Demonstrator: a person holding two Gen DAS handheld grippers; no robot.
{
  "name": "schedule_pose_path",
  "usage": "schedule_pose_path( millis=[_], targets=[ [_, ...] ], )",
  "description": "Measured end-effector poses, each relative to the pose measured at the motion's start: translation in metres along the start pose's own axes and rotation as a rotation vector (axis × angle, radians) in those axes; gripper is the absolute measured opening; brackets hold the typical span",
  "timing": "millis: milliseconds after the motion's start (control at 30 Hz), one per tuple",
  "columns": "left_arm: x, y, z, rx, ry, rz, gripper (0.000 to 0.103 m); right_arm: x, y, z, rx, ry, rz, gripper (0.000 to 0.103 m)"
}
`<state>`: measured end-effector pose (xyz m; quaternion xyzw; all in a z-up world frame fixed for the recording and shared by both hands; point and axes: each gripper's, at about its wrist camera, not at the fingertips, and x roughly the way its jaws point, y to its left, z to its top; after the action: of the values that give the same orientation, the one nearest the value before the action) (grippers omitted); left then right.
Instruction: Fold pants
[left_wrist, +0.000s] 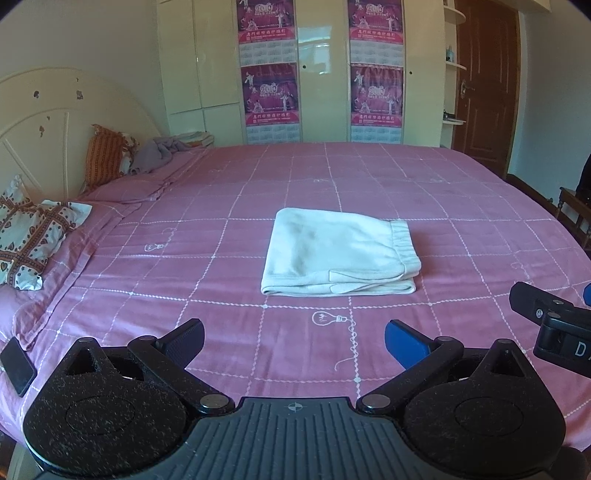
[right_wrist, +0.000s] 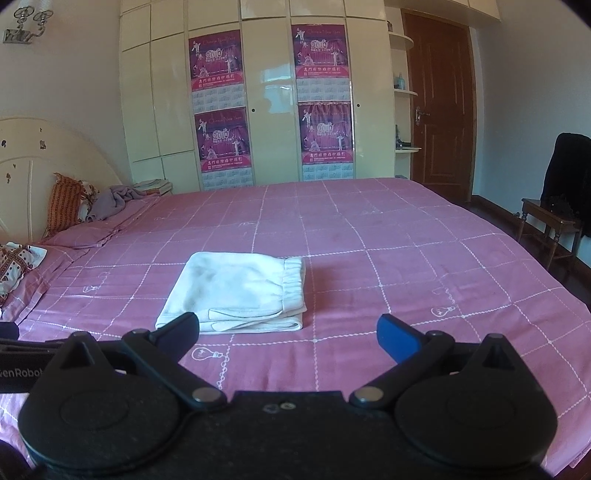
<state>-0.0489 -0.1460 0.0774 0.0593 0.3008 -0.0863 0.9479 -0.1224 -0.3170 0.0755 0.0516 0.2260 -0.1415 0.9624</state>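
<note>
Pants (left_wrist: 338, 253) lie folded mid-frame on the pink bedspread (left_wrist: 461, 206), apparently finished. Left gripper (left_wrist: 293, 341) and right gripper (right_wrist: 288, 334) both gape wide, holding nothing. Risk: a finger brushing the near edge could drag loose layers apart.

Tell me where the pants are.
The pants lie folded mid-bed on the pink sheet, centre in the left view, left of centre in the right, ahead of both open grippers.

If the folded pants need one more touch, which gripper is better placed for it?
Probably the left gripper: the white pants lie almost straight ahead of its open jaws. From the right gripper, also open and empty, they sit off to its left.
</note>
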Motion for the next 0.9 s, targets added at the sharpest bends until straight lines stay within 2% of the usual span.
schedule_pose_path(
  millis=[900],
  targets=[
    [0.0007,0.0006,0.0007,-0.002,-0.001,0.002,0.103,0.0026,0.0034,0.0003,0.008,0.011,0.01,0.103]
  ],
)
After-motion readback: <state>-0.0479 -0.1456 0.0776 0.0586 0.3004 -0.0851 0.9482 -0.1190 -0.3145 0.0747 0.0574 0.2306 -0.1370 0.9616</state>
